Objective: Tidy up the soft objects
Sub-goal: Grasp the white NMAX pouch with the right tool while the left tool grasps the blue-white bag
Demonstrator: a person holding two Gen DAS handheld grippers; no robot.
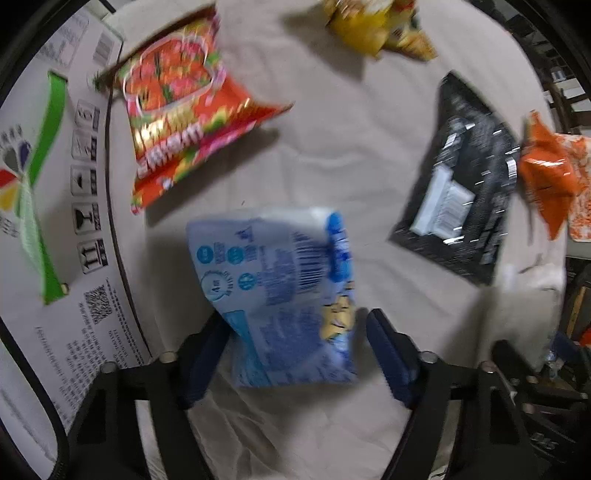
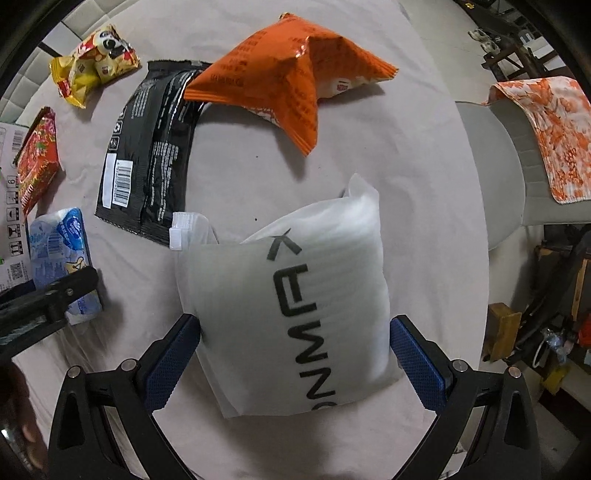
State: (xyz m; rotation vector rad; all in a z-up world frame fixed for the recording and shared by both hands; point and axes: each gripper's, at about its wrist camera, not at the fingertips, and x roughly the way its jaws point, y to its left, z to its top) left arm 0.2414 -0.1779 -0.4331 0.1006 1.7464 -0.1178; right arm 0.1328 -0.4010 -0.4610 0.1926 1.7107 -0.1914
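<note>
The whole left wrist view is smeared by motion, so the print on the blue-and-white packet point(image 1: 280, 295) cannot be read. At twelve o'clock the yellow snack bag point(image 1: 373, 29) is cut off by the top edge. At nine o'clock the white carton point(image 1: 55, 184) runs out of frame. At three o'clock the orange bag point(image 1: 546, 173) hides part of the floral cloth point(image 1: 580, 192) behind it.

In the right wrist view the orange bag point(image 2: 291, 85) covers the black packet's point(image 2: 147, 155) upper corner, and the white padded pouch point(image 2: 291, 295) covers a white zip bag point(image 2: 188, 230) (only its top strip shows). At eight o'clock the left hand-held gripper point(image 2: 55, 295) hides the blue packet's lower part.
</note>
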